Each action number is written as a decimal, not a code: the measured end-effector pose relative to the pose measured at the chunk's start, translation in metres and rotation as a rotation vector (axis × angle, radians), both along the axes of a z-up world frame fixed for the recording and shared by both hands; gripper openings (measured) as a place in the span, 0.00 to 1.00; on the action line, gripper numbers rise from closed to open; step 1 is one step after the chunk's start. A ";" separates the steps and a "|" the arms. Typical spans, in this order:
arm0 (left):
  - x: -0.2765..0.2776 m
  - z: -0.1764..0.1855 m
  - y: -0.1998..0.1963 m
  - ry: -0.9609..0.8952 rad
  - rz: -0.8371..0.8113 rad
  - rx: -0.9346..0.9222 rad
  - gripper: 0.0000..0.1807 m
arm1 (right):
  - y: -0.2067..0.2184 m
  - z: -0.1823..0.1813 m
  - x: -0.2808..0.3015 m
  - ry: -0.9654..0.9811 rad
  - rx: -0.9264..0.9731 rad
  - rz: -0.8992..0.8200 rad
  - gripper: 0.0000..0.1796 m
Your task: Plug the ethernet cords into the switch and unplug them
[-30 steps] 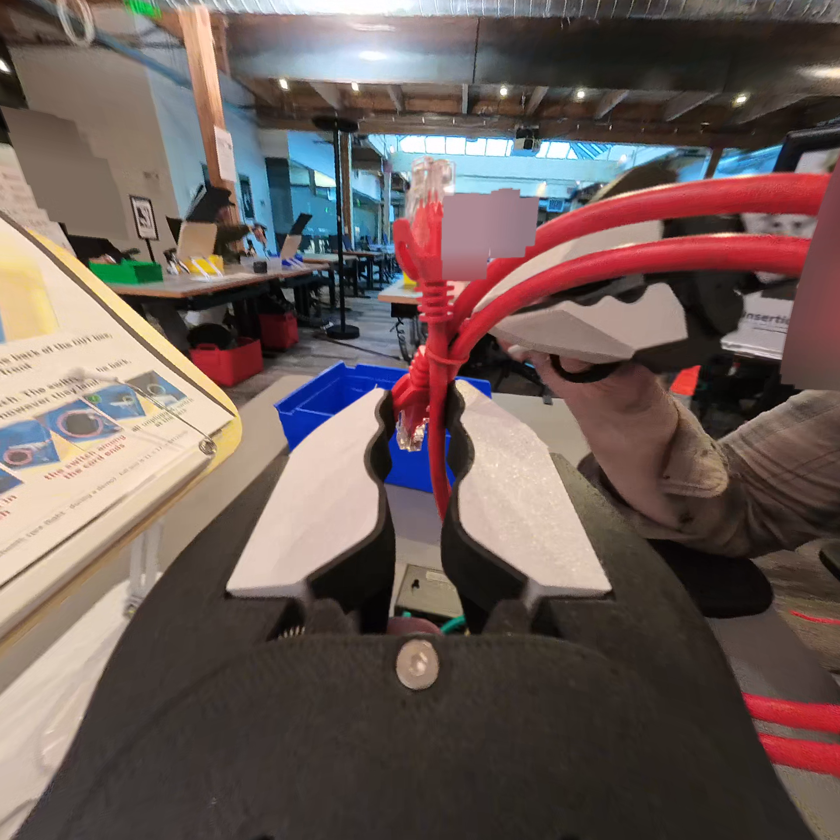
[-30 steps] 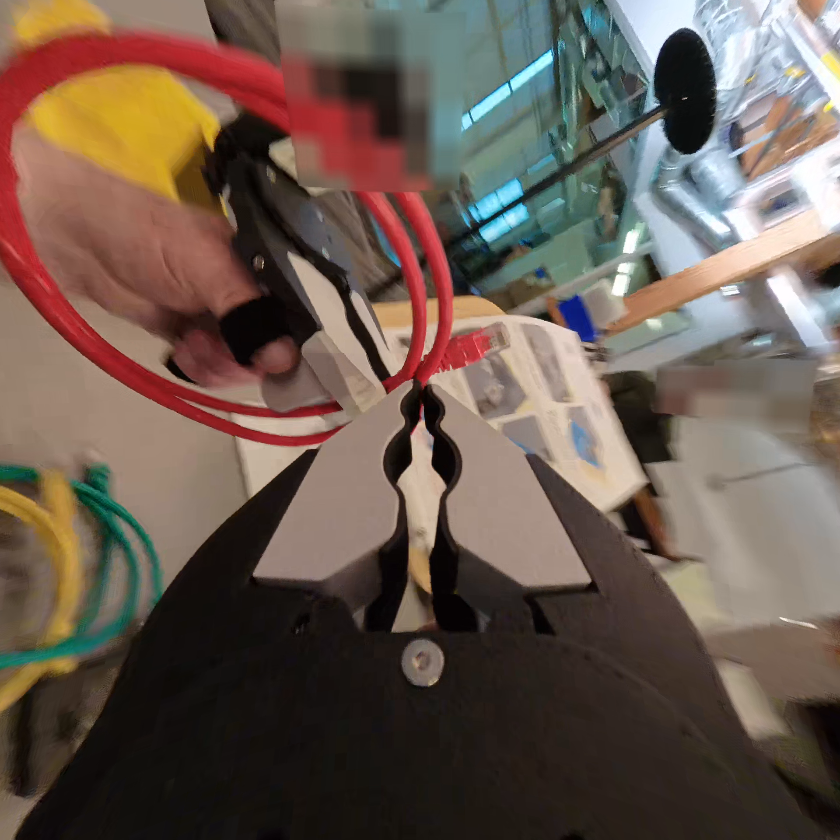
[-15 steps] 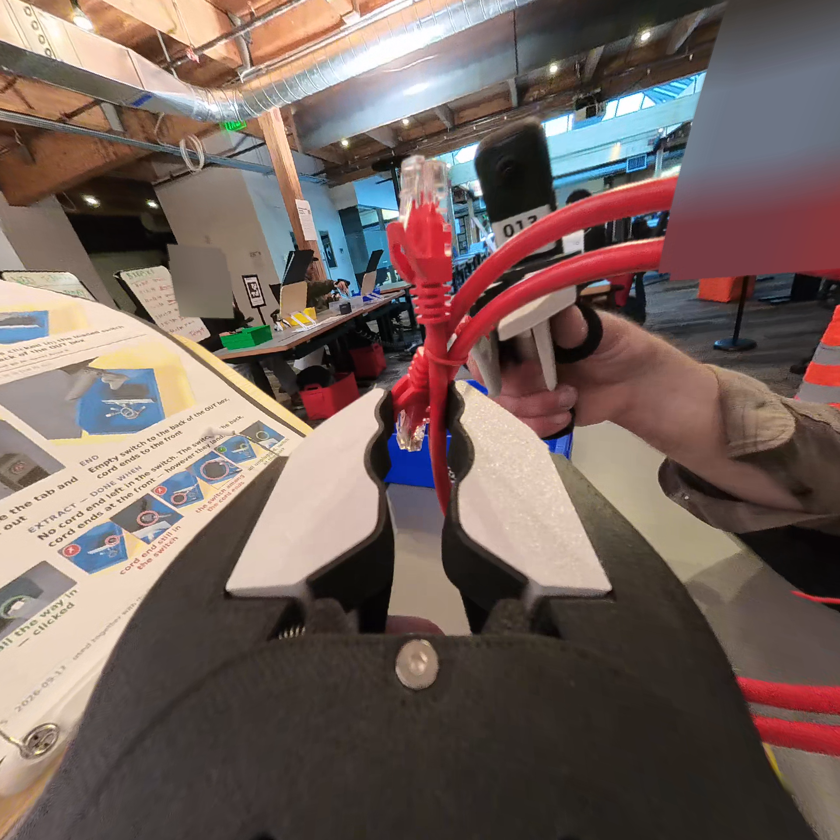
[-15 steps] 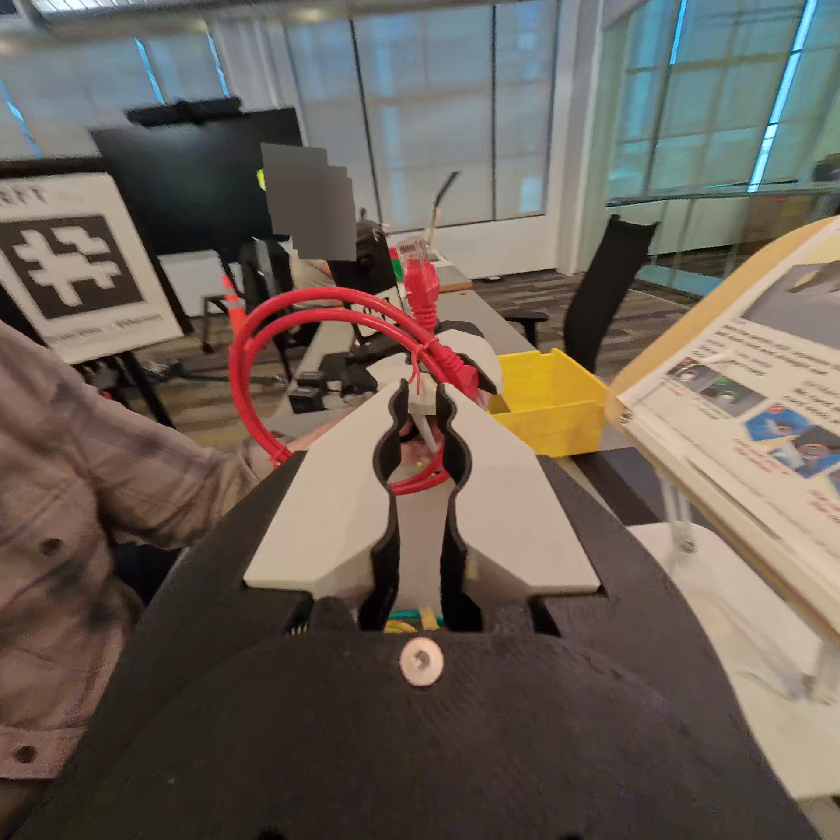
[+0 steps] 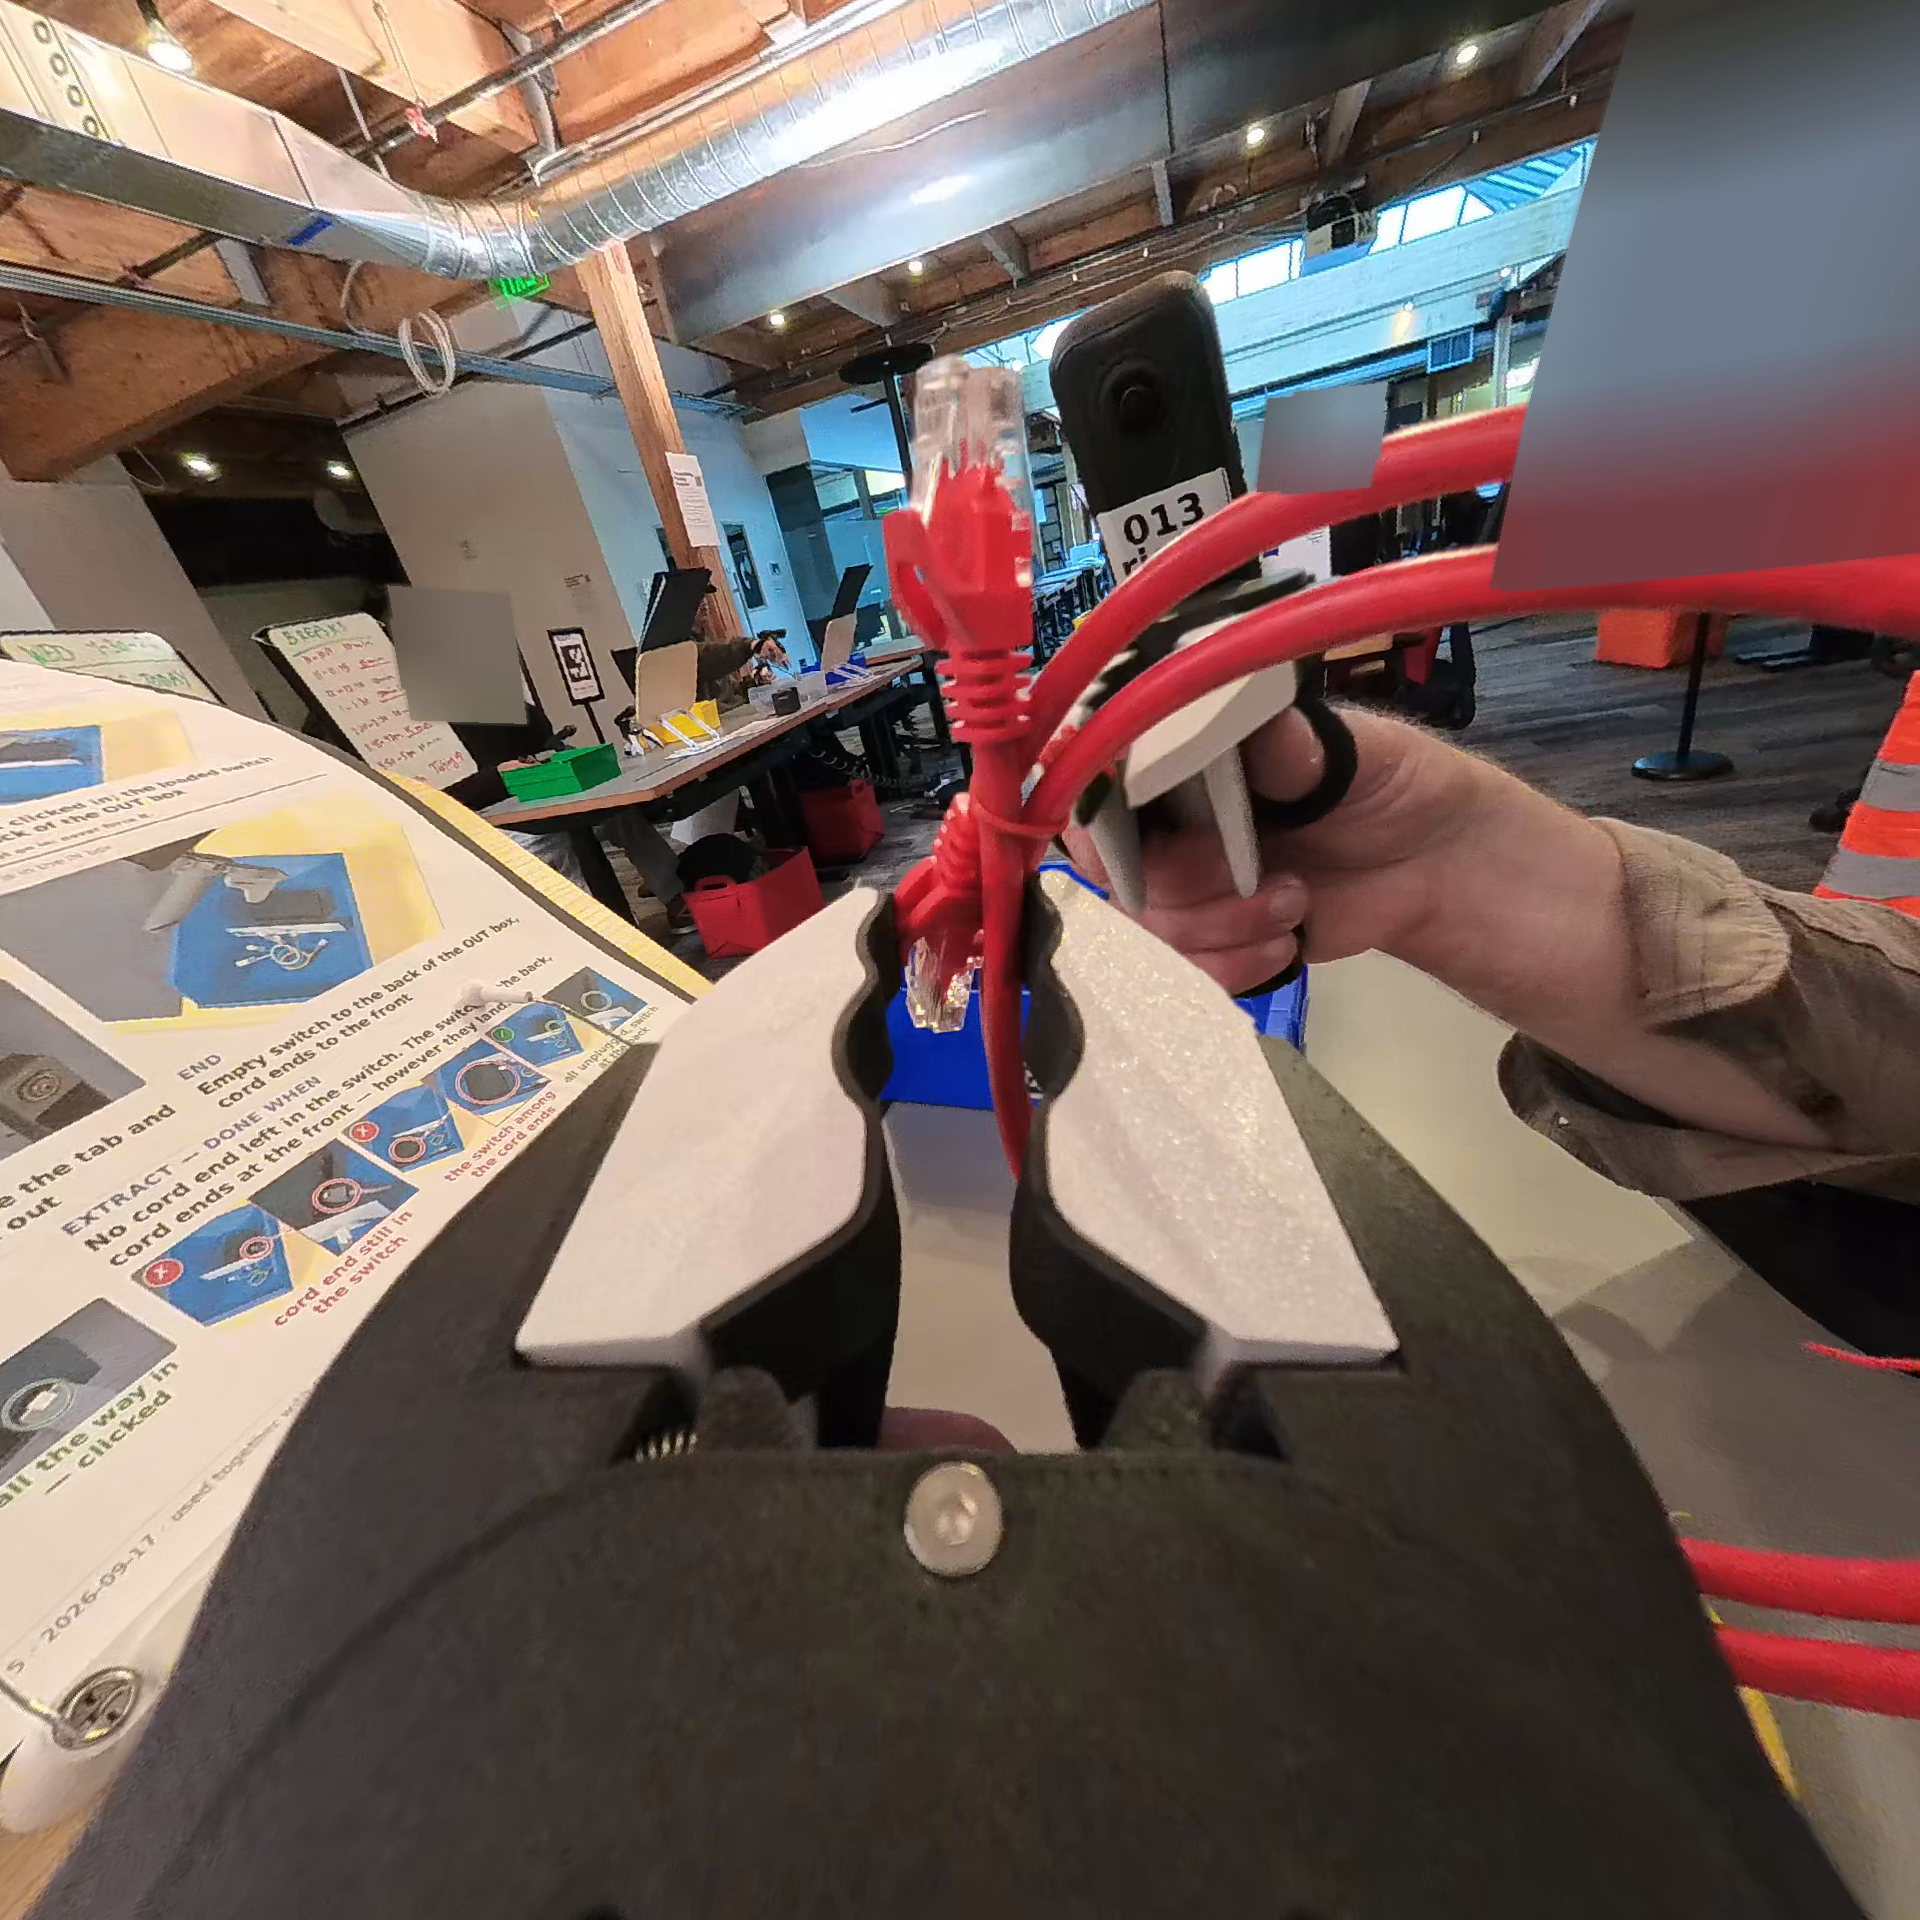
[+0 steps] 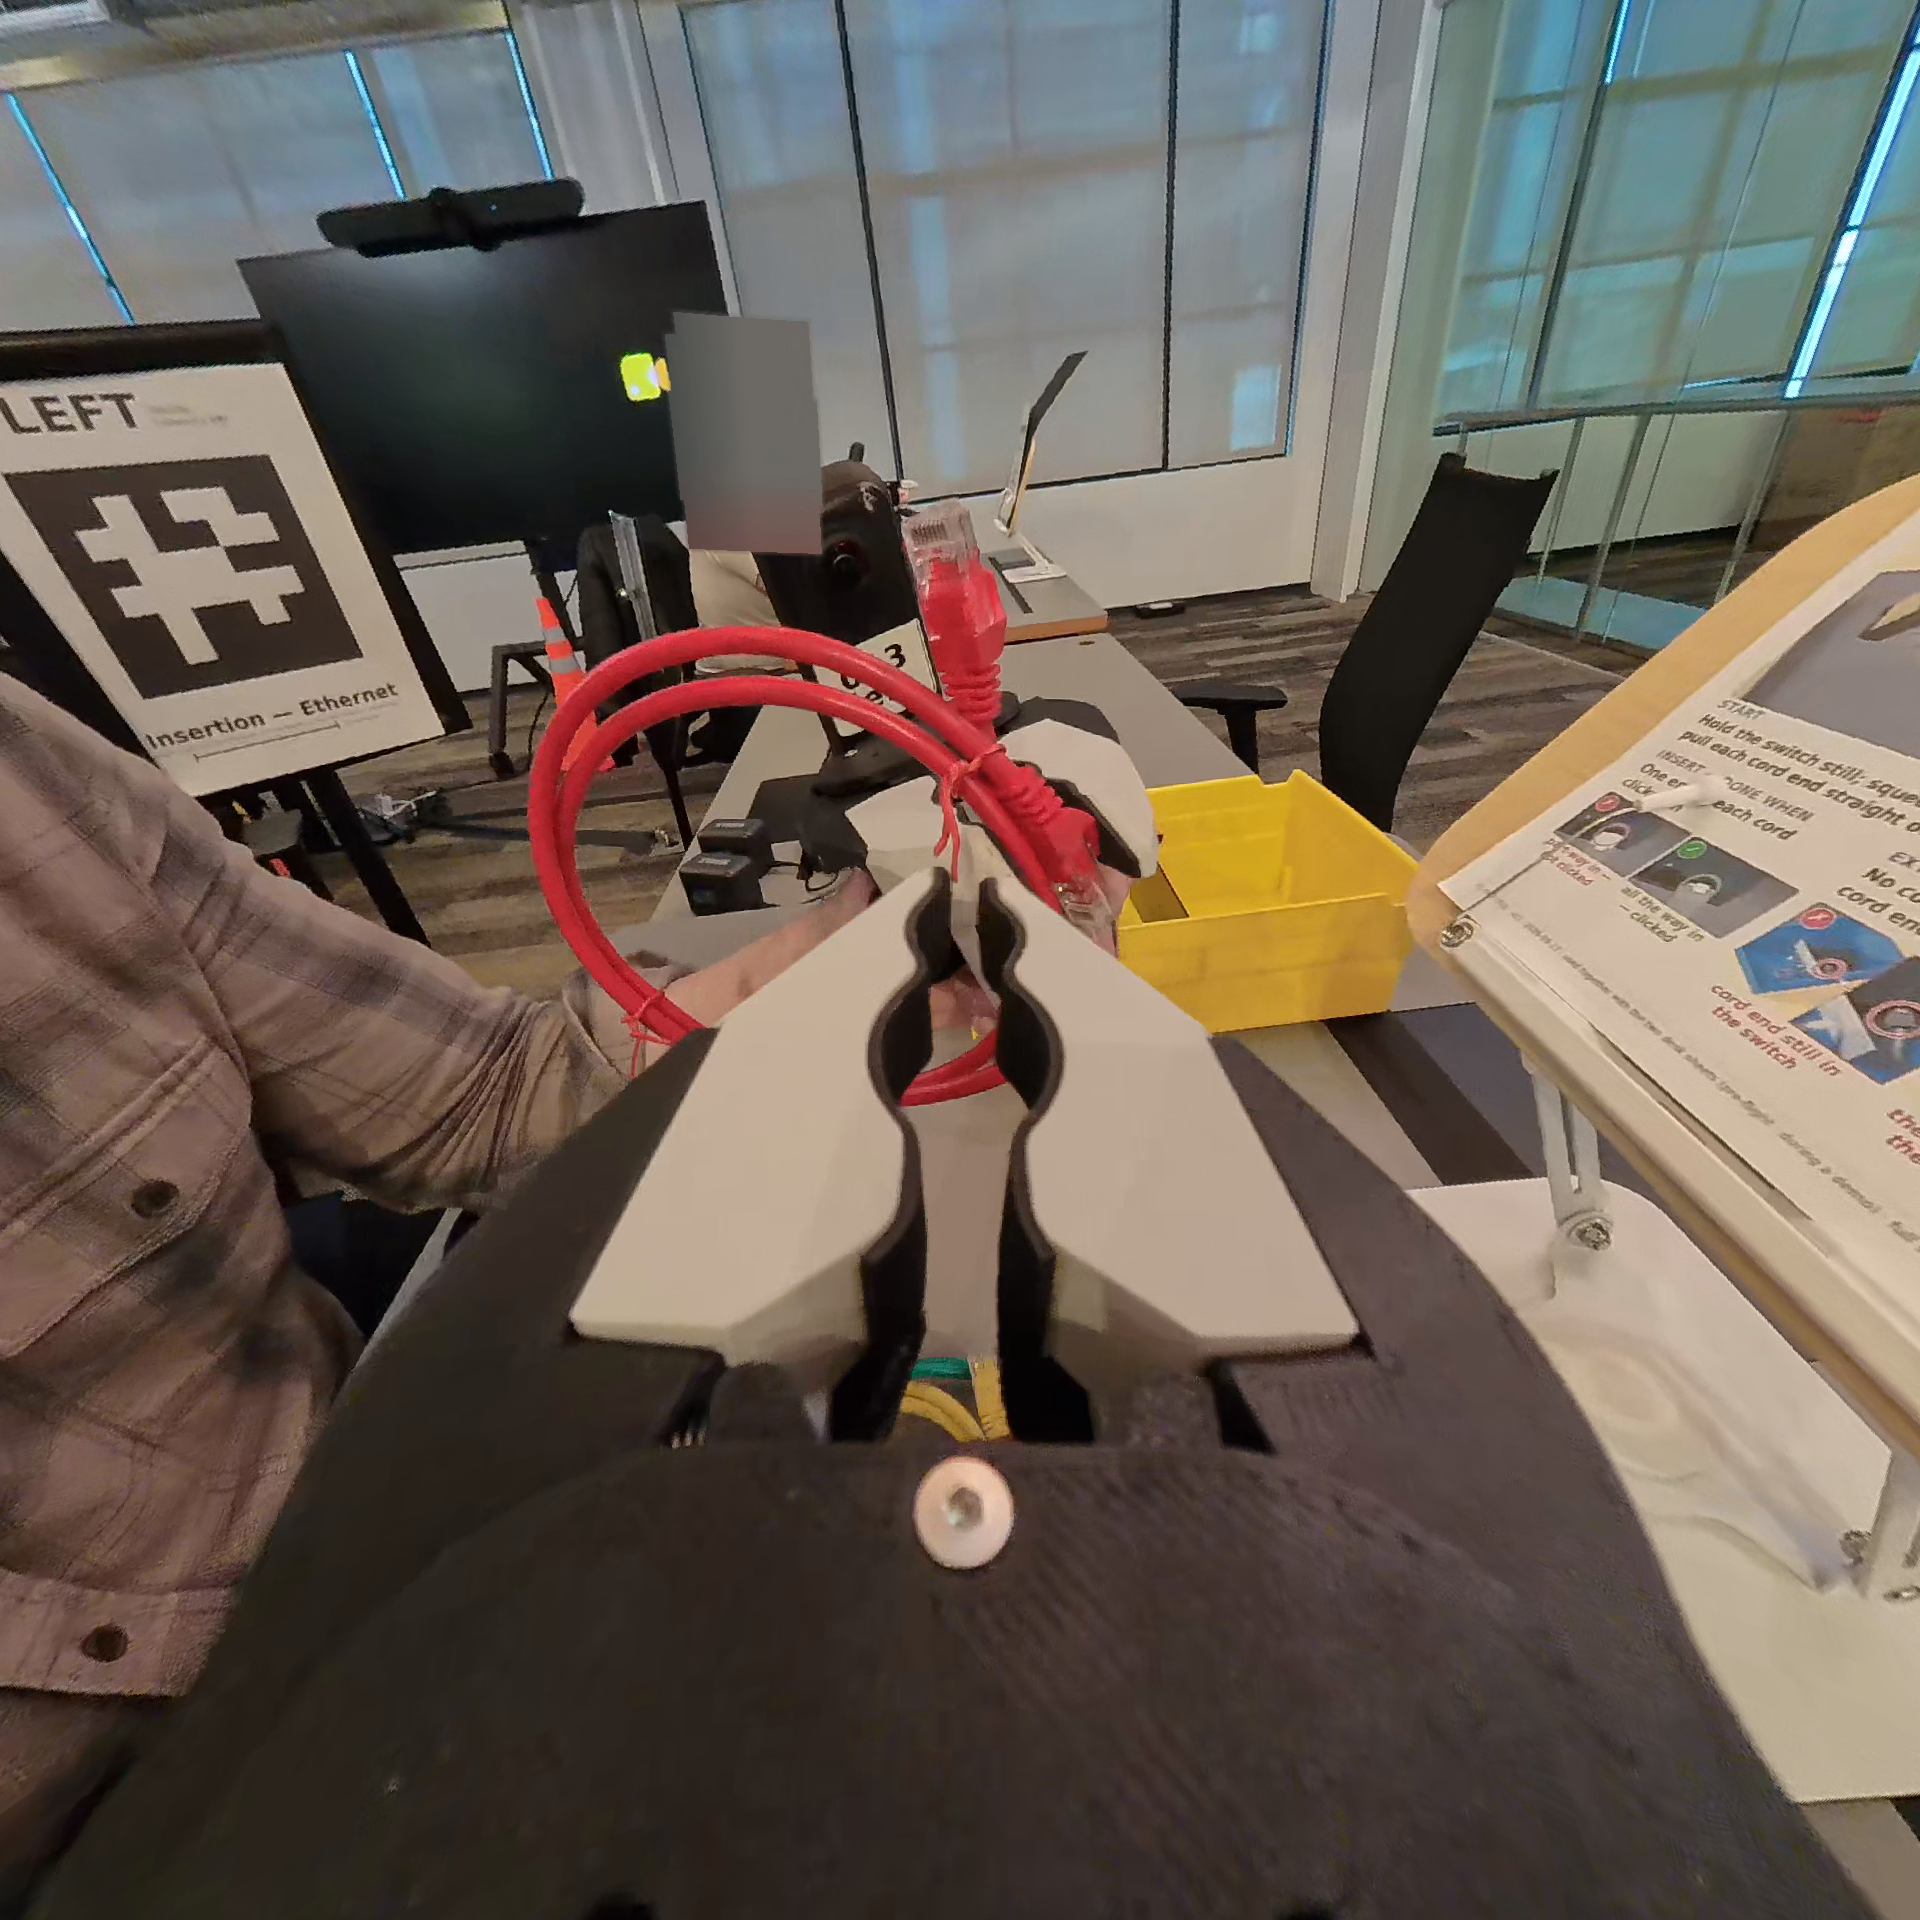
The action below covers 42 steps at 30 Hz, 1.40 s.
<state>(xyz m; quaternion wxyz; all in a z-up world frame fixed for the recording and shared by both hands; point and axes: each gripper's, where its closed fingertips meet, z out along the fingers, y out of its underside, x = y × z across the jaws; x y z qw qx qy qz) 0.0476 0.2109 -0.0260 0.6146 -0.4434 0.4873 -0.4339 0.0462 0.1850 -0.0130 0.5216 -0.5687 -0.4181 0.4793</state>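
My left tool [image 5: 961,940] pinches the red cord [image 5: 1003,997] at frame centre; my right tool [image 6: 961,914], nearly closed and empty, should grasp behind the upper plug [image 6: 951,582].

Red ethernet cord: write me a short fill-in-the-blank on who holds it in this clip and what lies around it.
1. The red ethernet cord is pinched by the ____ gripper.
2. The right gripper is shut on ____.
3. The coiled cord is bound with thin red ____.
4. The bin behind the left gripper in the right wrist view is ____.

Missing words: left; nothing; ties; yellow
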 end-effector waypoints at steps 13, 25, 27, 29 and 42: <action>0.000 0.000 -0.002 0.003 -0.011 0.005 0.12 | -0.001 -0.001 0.002 -0.004 -0.007 0.015 0.00; 0.001 -0.001 -0.004 0.010 -0.019 0.011 0.12 | -0.003 -0.001 -0.002 -0.016 0.015 0.013 0.00; 0.001 -0.001 -0.004 0.012 -0.018 0.011 0.12 | -0.003 -0.001 -0.001 -0.022 0.017 0.013 0.00; 0.001 -0.001 -0.004 0.011 -0.020 0.010 0.12 | -0.004 0.000 -0.001 -0.015 0.019 0.018 0.00; 0.002 -0.004 -0.004 0.032 -0.021 0.024 0.12 | -0.005 -0.004 0.000 -0.067 0.038 -0.002 0.00</action>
